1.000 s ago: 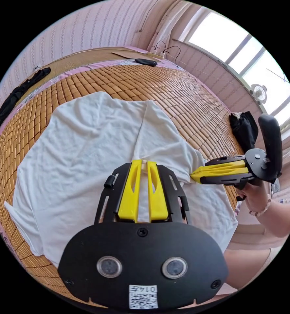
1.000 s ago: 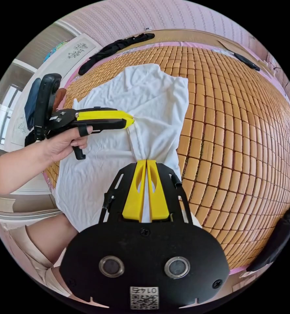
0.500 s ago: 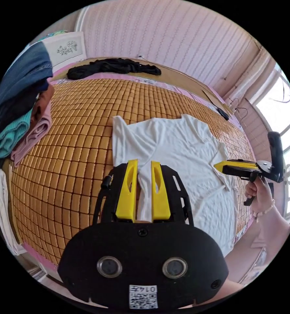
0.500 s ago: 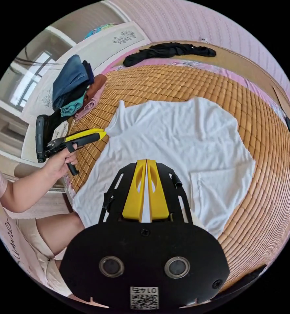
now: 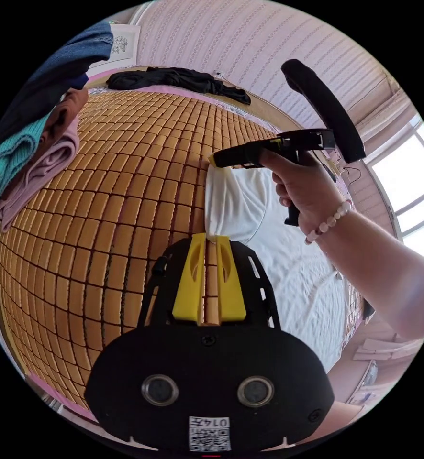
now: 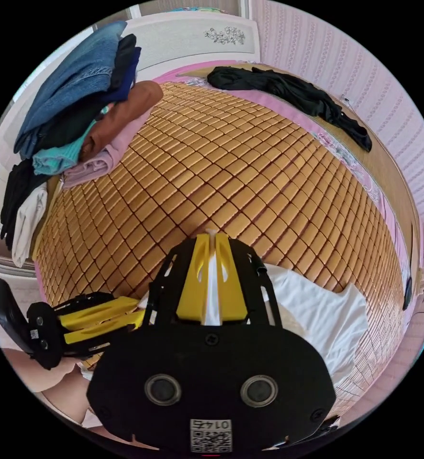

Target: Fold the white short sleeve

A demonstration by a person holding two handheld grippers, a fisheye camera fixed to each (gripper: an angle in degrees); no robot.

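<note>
Cloth is pinched at the tip of the left gripper (image 5: pixel 210 237) in the left gripper view, its 2 yellow jaws pressed together on an edge of the white short sleeve (image 5: pixel 269 239), which lies on the bamboo mat (image 5: pixel 126 201) to the right of the jaws; 1 s ago the shirt lay spread wide under this camera, and 0.5 s ago it was flat with the left jaws parted around a ridge of fabric, so the grip has since closed and the side has been carried across; the right gripper (image 5: pixel 215 160), held in the person's hand (image 5: pixel 300 184), has come from the far edge to just beyond the left one, its tip touching the same upright fold of cloth, though from here I cannot tell for sure that its jaws clamp it; in the right gripper view the right gripper (image 6: pixel 212 235) shows a white strip running between its closed jaws, so it grips the shirt, the rest of the shirt (image 6: pixel 327 315) trailing low and right on the mat (image 6: pixel 231 181), the left gripper (image 6: pixel 138 313) just beside it; a stack of clothes (image 6: pixel 83 114) sits well apart; judged from this, 1 lengthwise fold is being laid over and needs setting down and smoothing
</note>
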